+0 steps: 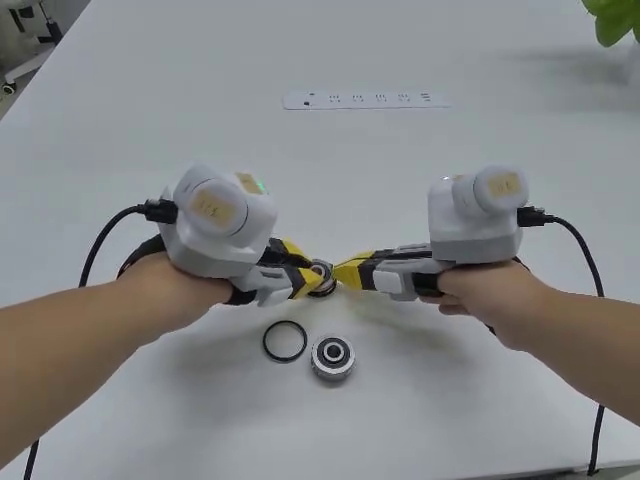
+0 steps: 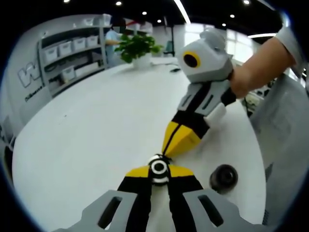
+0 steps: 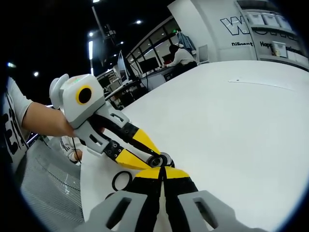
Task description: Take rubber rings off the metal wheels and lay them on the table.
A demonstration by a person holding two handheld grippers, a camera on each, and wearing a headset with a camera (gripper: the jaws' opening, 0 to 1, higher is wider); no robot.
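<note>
Rubber ring [image 2: 151, 163] is sitting on the wheel [image 2: 159, 167] that the left gripper [image 2: 159, 173] is clamping; the right gripper [image 3: 162, 170], jaws narrowed together, is probably risking slipping off its edge

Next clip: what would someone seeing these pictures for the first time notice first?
The two grippers meet tip to tip over the middle of the table: the left gripper is shut on a small metal wheel, and the right gripper sets its closed tips against that wheel. Nearer the person, a loose black rubber ring lies on the white table beside a second wheel.
</note>
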